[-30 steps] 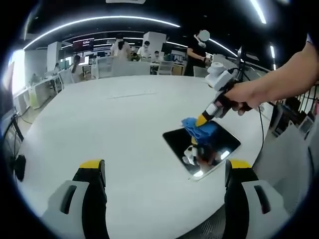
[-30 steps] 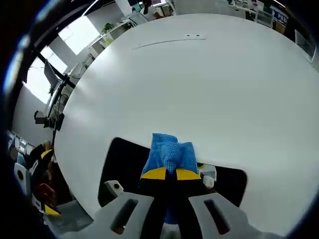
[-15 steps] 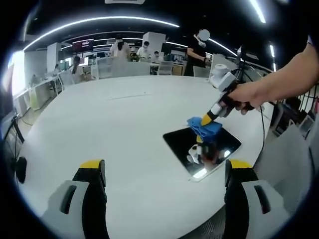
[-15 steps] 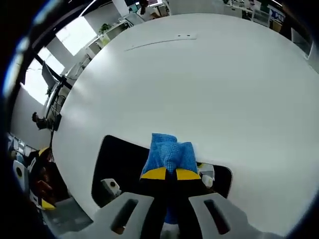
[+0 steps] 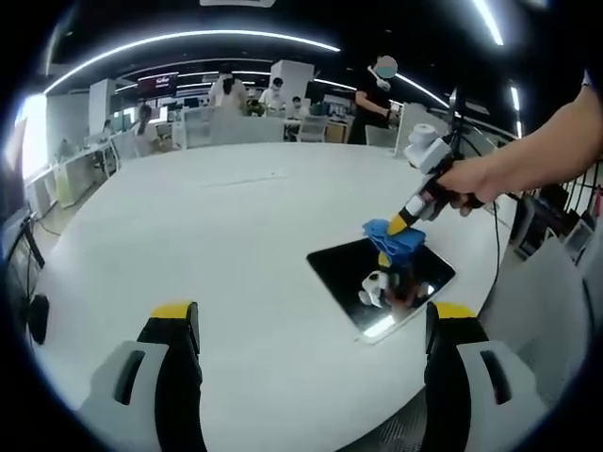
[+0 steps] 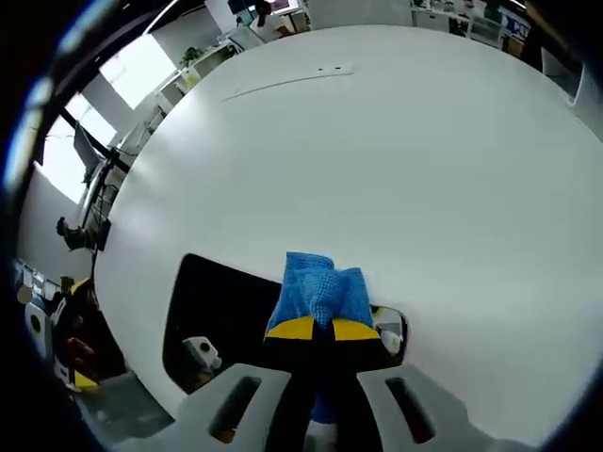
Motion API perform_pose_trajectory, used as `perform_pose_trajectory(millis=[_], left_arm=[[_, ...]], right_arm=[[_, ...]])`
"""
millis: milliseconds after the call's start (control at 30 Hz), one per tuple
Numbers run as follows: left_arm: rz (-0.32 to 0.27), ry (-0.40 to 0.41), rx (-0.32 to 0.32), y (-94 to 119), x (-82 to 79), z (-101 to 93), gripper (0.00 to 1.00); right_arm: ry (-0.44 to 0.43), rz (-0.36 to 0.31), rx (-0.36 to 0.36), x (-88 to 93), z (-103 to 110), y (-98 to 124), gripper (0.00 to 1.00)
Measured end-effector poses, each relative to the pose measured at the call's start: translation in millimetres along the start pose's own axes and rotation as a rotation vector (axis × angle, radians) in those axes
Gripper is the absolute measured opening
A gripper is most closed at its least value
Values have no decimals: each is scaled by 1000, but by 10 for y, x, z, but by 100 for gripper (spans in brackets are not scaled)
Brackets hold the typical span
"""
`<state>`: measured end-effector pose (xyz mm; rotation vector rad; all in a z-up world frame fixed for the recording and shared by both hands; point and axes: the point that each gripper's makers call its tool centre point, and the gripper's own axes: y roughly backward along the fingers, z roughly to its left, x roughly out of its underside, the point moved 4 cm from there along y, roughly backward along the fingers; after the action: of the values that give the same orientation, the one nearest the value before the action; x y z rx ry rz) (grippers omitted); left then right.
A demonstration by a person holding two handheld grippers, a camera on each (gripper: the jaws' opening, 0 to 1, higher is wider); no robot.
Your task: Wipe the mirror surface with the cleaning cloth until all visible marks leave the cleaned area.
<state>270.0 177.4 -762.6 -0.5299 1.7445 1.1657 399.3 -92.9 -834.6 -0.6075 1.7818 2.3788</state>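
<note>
Round white table: smooth, matt top with a faint sheen. Dark rectangular mirror: glossy, reflective glass-like face, mirroring ceiling lights. Blue cleaning cloth: soft woven textile with a rough, waffle-like texture. Right gripper: matt grey plastic body, black jaws with yellow tips, as on the left gripper.

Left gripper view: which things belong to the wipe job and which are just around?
Job:
- mirror, flat on the table
- blue cloth, clamped in the right claw and pressed on the mirror's far edge
- left claw, open, holding nothing

Just around:
- people standing beyond the table
- desks and chairs behind it
</note>
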Motion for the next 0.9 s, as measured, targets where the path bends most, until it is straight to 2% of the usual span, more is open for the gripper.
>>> perform_pose_trajectory(millis=[100,200,267,400,600,900], left_arm=[[39,27,51,-27,58,-25,99],[50,34,96,-30,70,-53,99],[46,8,88,-27,56,-41,99],[47,0,86,-34,45,-32,99],[43,-41,111,-26,21,-74,99],[70,-73,133,-18,47,-48,99]], right_arm=[[-3,-10,6,17,10,6,0],[2,-14,16,65,33,27,0],[7,-15,18,109,48,49,0],[-45,-18,2,169,57,74,0],[-33,-28,15,304,129,117,0],[-40,-24,16,493,207,180,0]])
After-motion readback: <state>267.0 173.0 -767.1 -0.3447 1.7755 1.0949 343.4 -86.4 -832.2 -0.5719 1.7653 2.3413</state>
